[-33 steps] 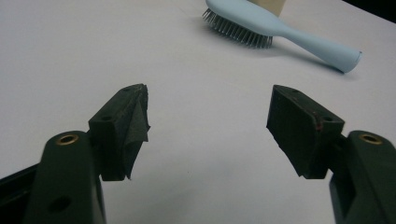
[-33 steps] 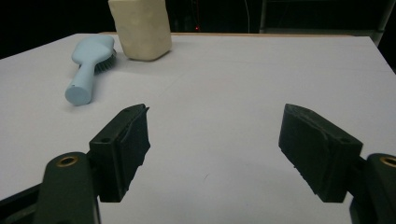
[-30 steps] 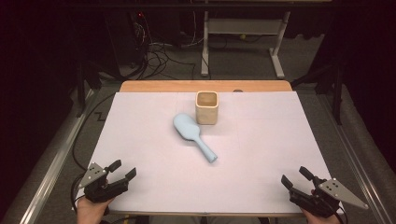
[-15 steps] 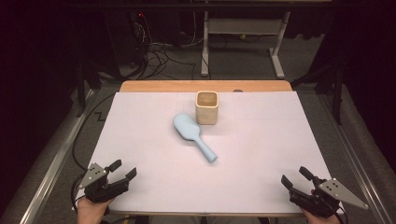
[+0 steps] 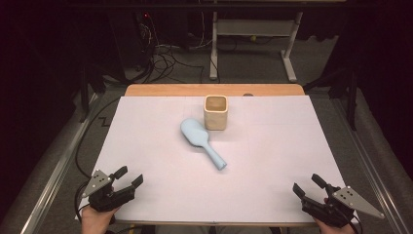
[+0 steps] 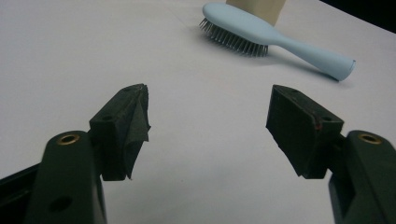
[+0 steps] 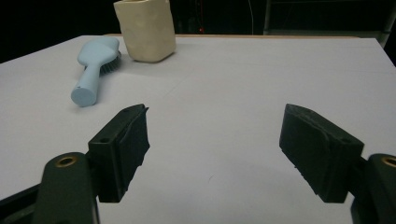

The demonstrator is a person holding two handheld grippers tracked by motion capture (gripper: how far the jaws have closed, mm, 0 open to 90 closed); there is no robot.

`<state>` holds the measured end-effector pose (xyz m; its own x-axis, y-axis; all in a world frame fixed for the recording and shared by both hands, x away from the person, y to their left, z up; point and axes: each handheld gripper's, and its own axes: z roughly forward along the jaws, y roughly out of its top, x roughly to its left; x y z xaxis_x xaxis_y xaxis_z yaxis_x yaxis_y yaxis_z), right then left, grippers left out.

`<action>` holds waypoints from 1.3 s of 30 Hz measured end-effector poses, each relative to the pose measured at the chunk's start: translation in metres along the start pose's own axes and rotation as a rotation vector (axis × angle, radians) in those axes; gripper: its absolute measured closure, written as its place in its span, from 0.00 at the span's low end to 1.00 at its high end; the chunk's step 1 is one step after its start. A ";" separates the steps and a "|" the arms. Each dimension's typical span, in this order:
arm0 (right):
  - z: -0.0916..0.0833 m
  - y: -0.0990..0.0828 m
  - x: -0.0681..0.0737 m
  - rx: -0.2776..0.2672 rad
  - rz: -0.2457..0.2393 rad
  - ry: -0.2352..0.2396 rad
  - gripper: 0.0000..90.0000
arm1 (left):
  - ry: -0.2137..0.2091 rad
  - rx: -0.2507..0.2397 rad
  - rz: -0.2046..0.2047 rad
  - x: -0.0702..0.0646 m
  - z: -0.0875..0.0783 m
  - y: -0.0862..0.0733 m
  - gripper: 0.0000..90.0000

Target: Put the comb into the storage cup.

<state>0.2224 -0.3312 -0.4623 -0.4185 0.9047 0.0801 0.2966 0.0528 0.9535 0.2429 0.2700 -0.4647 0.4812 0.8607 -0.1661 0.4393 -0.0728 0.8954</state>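
A light blue hairbrush (image 5: 202, 143) lies bristles down near the middle of the white table (image 5: 146, 146), its handle pointing toward the near right. Just behind its head stands a cream square cup (image 5: 215, 112), upright. The brush (image 6: 271, 35) and the cup's base (image 6: 257, 7) appear far off in the left gripper view; the brush (image 7: 95, 65) and cup (image 7: 145, 28) sit at the upper left of the right gripper view. My left gripper (image 5: 129, 175) rests open at the near left corner. My right gripper (image 5: 307, 185) is open at the near right corner. Both hold nothing.
A wooden strip (image 5: 214, 90) borders the table's far edge. Beyond it are cables (image 5: 165, 53) on the floor and a white desk frame (image 5: 253, 34). Metal rails (image 5: 53, 170) run along both sides of the table.
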 end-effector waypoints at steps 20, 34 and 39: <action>-0.001 0.000 0.000 -0.006 -0.002 0.012 0.27 | -0.007 -0.008 0.003 -0.007 0.005 0.006 0.34; -0.001 -0.001 0.000 -0.005 0.002 0.012 0.27 | -0.021 -0.007 0.021 -0.011 0.009 0.013 0.34; 0.000 -0.001 0.000 0.001 0.001 0.016 0.27 | -0.032 -0.005 0.026 -0.014 0.013 0.016 0.34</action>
<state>0.2223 -0.3310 -0.4630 -0.4316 0.8980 0.0853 0.2975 0.0524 0.9533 0.2534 0.2498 -0.4534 0.5163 0.8421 -0.1560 0.4225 -0.0919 0.9017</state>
